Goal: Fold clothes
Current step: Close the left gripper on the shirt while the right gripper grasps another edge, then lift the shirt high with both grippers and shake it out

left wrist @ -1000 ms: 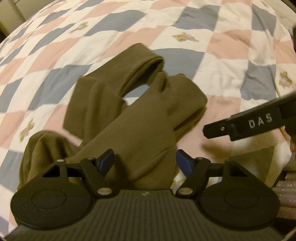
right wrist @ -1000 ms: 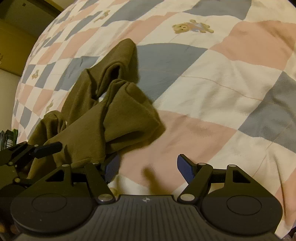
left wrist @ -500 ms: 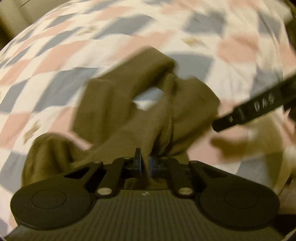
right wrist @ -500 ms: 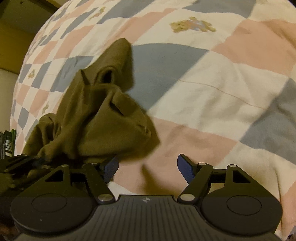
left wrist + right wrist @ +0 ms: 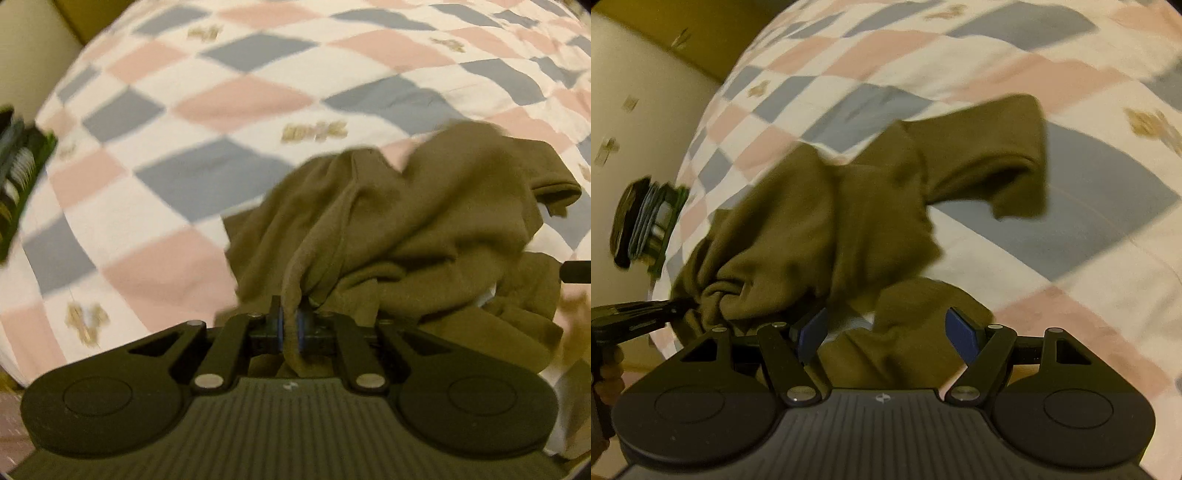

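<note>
The left gripper has its blue pads clenched on a bunched ridge of the olive garment, the cloth squeezed into a narrow rope between them. A second ago those jaws stood wide apart over the flat cloth; half a second ago they had already closed on it. Since then the grip has held and the hand has swung, so that the garment, which lay spread with its two long limbs forked across the bed, is now gathered into a loose heap trailing from the pinch point. The right wrist view shows the same pinch from the side, the cloth puckered where the left gripper's tip bites it.

The right gripper is released, its pads wide apart and holding nothing, as in both earlier views; a fold of the garment now lies just under and between the fingers, where before only the quilt showed.

Outward from the grippers, the garment rests on the checked quilt toward the bed's near edge, with one cuffed end flung out over a grey square toward the middle of the bed. Both views are smeared with motion.

For the task, this reads as a regrasp-and-drag: the piece is being pulled into a new lay rather than creased. It is crumpled, not folded, and no neat edge is visible yet.
</note>
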